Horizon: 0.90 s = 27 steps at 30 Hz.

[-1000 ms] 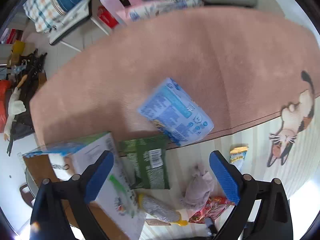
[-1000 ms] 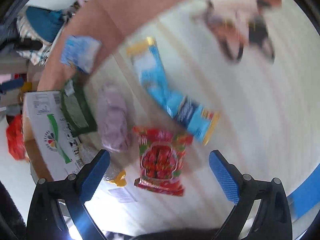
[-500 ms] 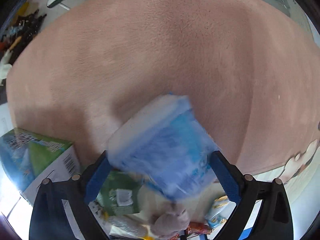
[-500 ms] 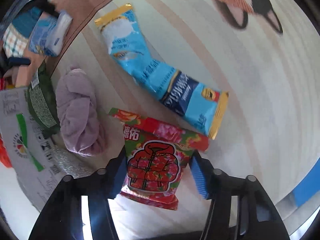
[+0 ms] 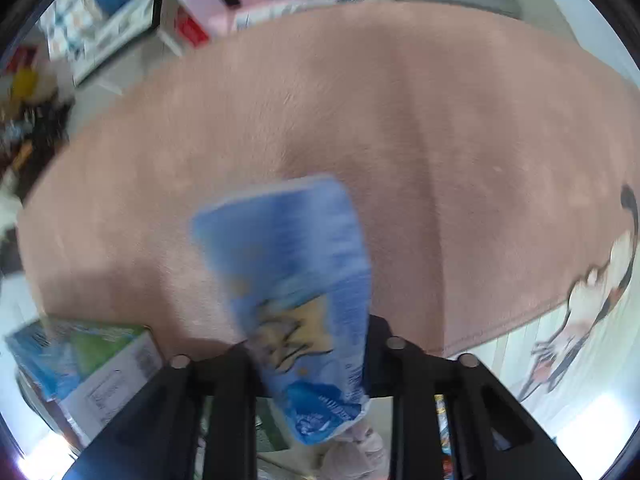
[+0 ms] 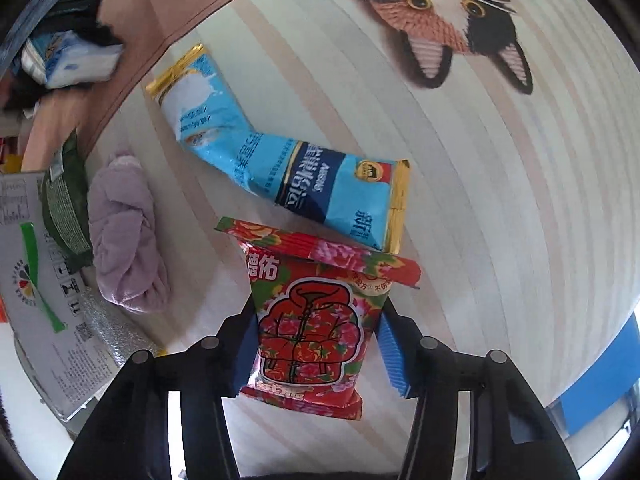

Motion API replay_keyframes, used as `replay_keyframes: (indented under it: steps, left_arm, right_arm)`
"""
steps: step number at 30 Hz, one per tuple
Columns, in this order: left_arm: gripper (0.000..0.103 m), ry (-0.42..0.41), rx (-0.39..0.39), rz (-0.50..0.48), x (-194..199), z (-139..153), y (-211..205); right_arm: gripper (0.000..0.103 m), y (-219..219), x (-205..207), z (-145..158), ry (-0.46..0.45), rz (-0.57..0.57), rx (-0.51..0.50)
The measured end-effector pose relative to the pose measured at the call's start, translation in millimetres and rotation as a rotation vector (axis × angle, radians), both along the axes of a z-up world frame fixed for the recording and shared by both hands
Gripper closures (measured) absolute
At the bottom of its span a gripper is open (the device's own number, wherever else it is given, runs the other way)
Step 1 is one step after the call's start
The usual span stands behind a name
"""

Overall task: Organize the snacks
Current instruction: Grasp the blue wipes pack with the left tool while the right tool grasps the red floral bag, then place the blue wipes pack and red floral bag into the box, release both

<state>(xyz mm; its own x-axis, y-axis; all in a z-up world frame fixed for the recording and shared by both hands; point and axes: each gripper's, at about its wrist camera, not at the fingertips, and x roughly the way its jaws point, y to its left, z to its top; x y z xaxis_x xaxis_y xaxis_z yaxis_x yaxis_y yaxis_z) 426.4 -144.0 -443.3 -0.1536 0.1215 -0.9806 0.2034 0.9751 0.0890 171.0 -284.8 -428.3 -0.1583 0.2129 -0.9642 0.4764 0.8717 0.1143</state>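
Left wrist view is motion-blurred. The left gripper point(image 5: 308, 364) is clamped on a blue packet point(image 5: 296, 300), jaws closed tight on its lower part; the blue pads are hidden behind the packet and the black finger arms. The packet sticks up in front of the pink rug point(image 5: 360, 140); its print is smeared, only a yellow patch with dark strokes shows, no text readable. The clutter at the top edge of this view is too blurred to name. A carton point(image 5: 92, 364) with a green and blue top sits at lower left, cut off by the frame.

Right wrist view is sharp. The right gripper point(image 6: 316, 352) has closed in on a red floral packet point(image 6: 312, 328), both blue pads pressing on its sides; its lower end hides part of the fingers. The packet shows a drawn padded jacket and the characters "德佑". Just beyond it, touching its top seal, lies a light blue pouch point(image 6: 280, 164) with gold ends, marked "Nestle" plus Chinese text, read upside down. It rests on the striped mat point(image 6: 500, 220) with a cat face print point(image 6: 452, 12). To the left is a lilac cloth bundle point(image 6: 124, 232), then a dark green bag point(image 6: 66, 204) with small unreadable print, partly over a white box point(image 6: 36, 312) with handling symbols. The blue packet shows again far upper left, partly cut off.
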Motion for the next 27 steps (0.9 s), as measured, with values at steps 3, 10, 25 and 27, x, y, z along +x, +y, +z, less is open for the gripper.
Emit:
replay_keyframes:
  steps: [3,10,25,27]
  left_arm:
    - [0.085,-0.046,-0.023,-0.066,-27.3,22.0,-0.1]
    - [0.085,-0.106,-0.164,-0.108,-93.9,98.9,29.4]
    - [0.085,-0.304,-0.185,0.182,-153.8,237.4,273.6]
    - [0.085,-0.298,-0.154,0.212,-153.1,230.5,302.8]
  right_arm:
    - [0.051,13.7,-0.5,4.5,-0.023,0.053,-0.043]
    - [0.055,31.2,-21.4,48.5,-0.088,0.096,-0.012]
    - [0.055,185.5,42.7,207.9,-0.369,0.37,0.137]
    - [0.055,220.1,57.4,206.9,-0.363,0.413,0.158]
